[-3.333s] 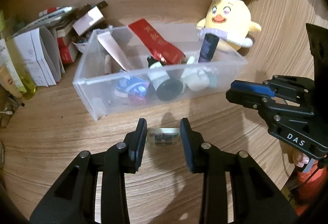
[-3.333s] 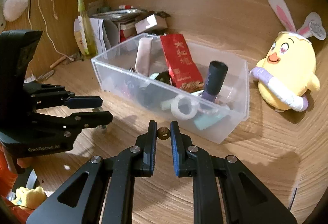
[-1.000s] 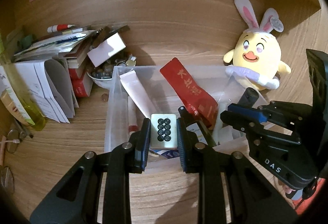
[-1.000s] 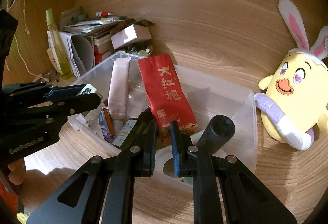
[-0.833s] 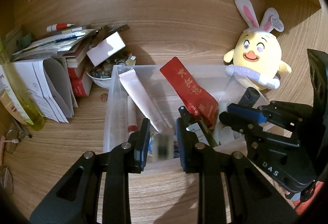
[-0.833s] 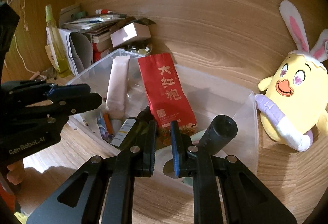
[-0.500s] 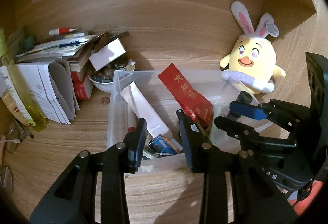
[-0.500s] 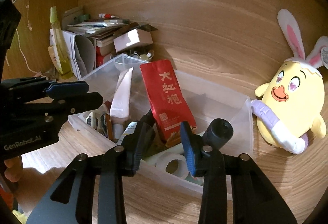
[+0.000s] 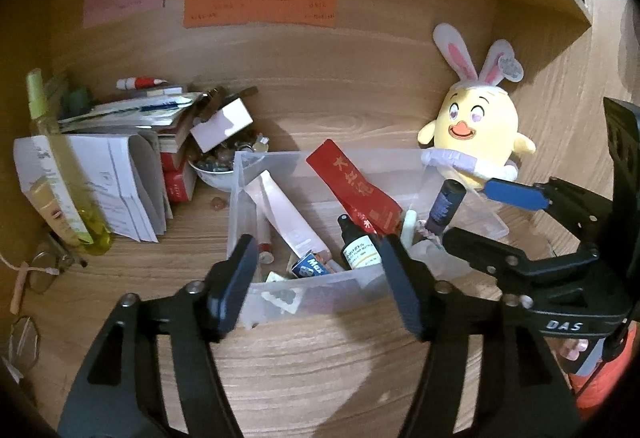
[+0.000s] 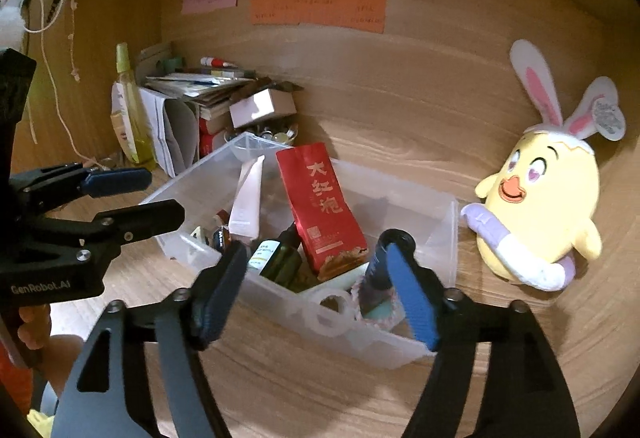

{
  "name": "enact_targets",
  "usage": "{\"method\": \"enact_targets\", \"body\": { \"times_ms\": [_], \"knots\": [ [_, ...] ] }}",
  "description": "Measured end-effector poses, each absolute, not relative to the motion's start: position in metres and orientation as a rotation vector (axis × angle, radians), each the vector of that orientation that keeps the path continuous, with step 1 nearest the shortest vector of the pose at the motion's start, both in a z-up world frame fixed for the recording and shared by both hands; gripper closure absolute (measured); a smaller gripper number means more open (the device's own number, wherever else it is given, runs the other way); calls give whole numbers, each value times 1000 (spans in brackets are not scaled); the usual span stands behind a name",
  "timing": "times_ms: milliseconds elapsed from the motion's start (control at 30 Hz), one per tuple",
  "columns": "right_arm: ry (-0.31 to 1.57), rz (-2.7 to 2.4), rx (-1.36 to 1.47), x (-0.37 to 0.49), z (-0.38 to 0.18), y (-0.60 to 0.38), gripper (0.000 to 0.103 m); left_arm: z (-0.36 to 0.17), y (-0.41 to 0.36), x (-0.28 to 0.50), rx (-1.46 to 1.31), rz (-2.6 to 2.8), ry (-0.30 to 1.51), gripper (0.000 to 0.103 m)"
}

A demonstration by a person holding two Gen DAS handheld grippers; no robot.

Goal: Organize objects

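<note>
Tools first: we held the left tool (image 9: 320, 282) above the near wall of the clear plastic bin (image 9: 316, 292), its two fingers spread wide with nothing between them. We held the right tool (image 10: 316, 290) the same way, spread wide and empty, over the bin's near right corner; in the left wrist view it reached in from the right side with its blue-padded finger (image 9: 516, 193) above the bin's far right end.

Beneath both tools lay the wooden table (image 9: 304, 366), and on it sat the bin. Inside, close to the near wall, we saw a small blue packet (image 9: 310, 266) and a dark bottle with a white label (image 9: 357, 250) lying tilted. Beside them a pale pink tube (image 9: 284, 215) leaned diagonally toward the bin's far left corner. A red tea pouch (image 10: 322, 209) stood tilted in the middle, and a dark cylindrical bottle (image 9: 444, 207) stood at the right end, with a translucent tape roll (image 10: 330, 312) low near it.

Just past the bin's right end sat a yellow plush chick with rabbit ears (image 10: 540, 197). Behind the bin's left corner we saw a bowl of small bits (image 9: 216, 165), a stack of books and papers (image 9: 132, 141) and a yellow-green spray bottle (image 9: 60, 165). On the back wall hung pink, green and orange paper notes (image 9: 260, 3).
</note>
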State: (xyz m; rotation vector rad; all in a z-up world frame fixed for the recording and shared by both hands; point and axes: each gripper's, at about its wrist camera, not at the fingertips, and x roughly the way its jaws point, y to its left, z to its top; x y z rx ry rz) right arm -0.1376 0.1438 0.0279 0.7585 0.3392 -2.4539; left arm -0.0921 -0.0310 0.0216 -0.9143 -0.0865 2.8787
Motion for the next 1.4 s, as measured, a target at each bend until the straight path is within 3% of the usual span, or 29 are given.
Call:
{"method": "enact_targets", "body": {
  "times_ms": [167, 267, 400, 1400],
  "knots": [
    [321, -2465, 723, -124, 34, 155, 19, 24, -27, -81, -891, 2909, -52, 14],
    [306, -2462, 716, -116, 36, 161, 12, 24, -25, -75, -883, 2914, -59, 7],
    [291, -2471, 700, -105, 34, 168, 2, 18, -22, -71, -893, 2909, -73, 6],
    [242, -2460, 753, -94, 14, 179, 1, -6, -15, -63, -952, 2889, -112, 6]
  ]
}}
